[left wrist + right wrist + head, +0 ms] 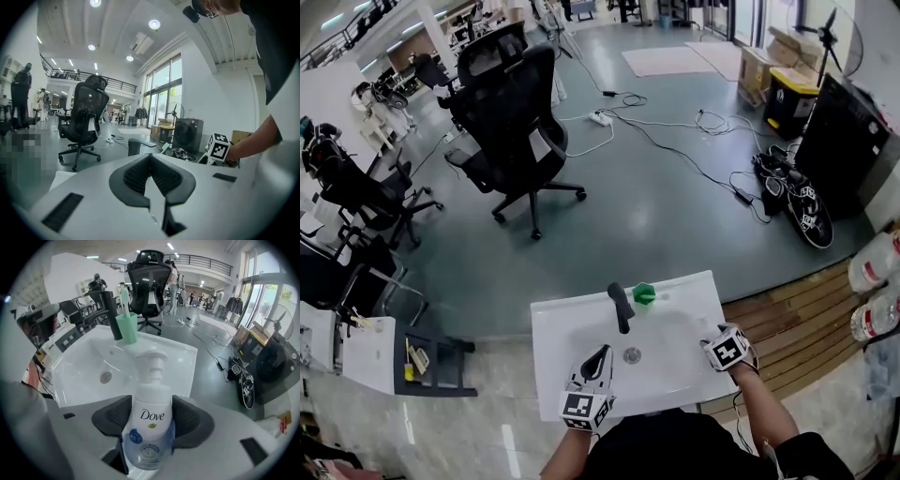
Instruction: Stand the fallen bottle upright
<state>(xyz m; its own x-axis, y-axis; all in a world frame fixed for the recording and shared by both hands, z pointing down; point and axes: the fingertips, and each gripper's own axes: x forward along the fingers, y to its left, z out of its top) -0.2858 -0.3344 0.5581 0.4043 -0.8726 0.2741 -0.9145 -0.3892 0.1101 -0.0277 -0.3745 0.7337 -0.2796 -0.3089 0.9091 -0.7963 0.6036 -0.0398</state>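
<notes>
**Bottle in right jaws, pump end aimed at the basin**

Bottle [150,437] sits between the pads of the right gripper [151,416]. Both pads press on its sides, at a middling width. White foam-pump type, at the sink's [185,357] right near edge, and the head view barely shows it behind the marker cube.

Key relation: the long axis runs straight away from the gripper. The base is nearest the camera, and the pump head is furthest out, toward the drain [106,377] and the green cup [127,326] beside the black faucet [108,310]. The label faces the camera. With the gripper angled steeply down, I read the bottle as not yet upright. My guess is the next move is a wrist pitch to bring the base down onto the rim. I can't tell whether the base touches anything.

Left gripper [150,164] has its jaws together at the tips with nothing between them. It points roughly level over the near left of the sink, well apart from the bottle. The right hand has the job.

Writing: "Dove" in dark script, with a small gold bird mark under it. Below that are a blue round sticker and a circular emblem, print too small to read. No other legible text.
</notes>
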